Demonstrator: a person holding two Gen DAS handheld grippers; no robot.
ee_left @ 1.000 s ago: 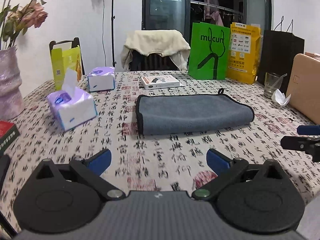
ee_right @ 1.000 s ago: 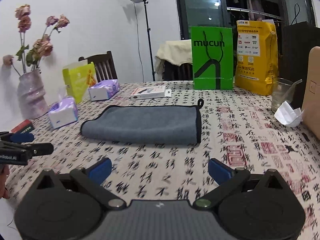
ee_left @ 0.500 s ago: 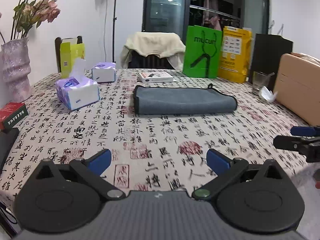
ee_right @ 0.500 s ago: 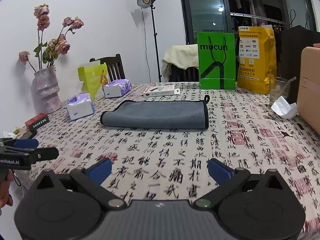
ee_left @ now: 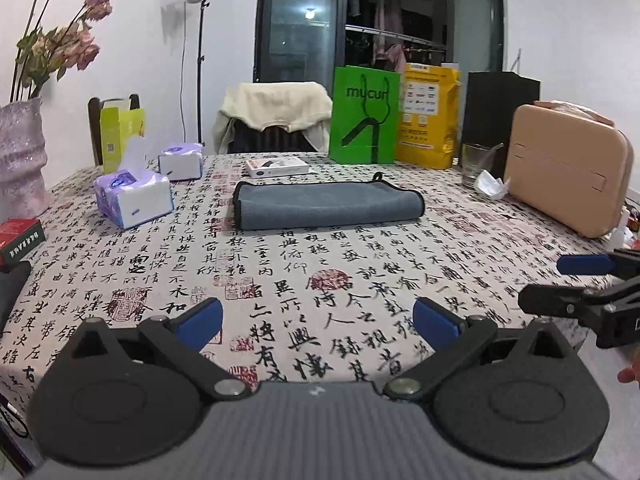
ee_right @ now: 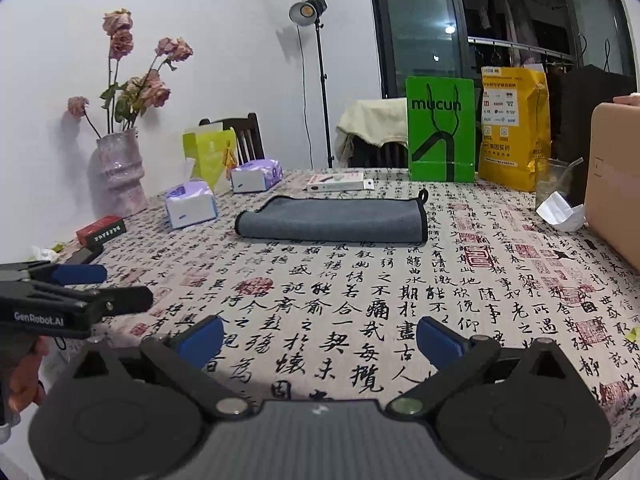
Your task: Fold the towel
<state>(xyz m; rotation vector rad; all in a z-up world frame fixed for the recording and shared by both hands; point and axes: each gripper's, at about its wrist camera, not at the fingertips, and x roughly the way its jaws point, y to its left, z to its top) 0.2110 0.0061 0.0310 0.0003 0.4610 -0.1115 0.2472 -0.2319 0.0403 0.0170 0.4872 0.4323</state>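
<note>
Both grippers have pulled back from the table over the last second: the towel (ee_left: 328,207) looks smaller and further off in both wrist views than it did a second ago, and more of the calligraphy tablecloth (ee_left: 320,280) now shows between the fingers and the cloth. Left gripper (ee_left: 318,322) is spread wide, blue pads well apart, nothing between them. Right gripper (ee_right: 320,334) is the same, spread and empty, hovering over the near table edge. Each gripper also shows in the other's view, at the side, off the table edge, holding nothing. The towel lies mid-table, grey with black trim, already doubled over into a long flat rectangle, hanging loop (ee_right: 423,195) at its far right corner in the right wrist view; edges look roughly aligned, no loose flap sticking up that I can see. It is well apart from both grippers. Two tissue boxes (ee_left: 134,198) sit to its left, a flat white box (ee_left: 277,167) behind it, green bag (ee_left: 366,114) further back, glass (ee_left: 476,164) and tan case (ee_left: 568,184) to the right; none touch the towel. Judgement: retreat with open, empty grippers and a neatly folded towel suggests the fold is done, or near done, and this is the withdrawal. Whether another fold is intended cannot be told from here.
</note>
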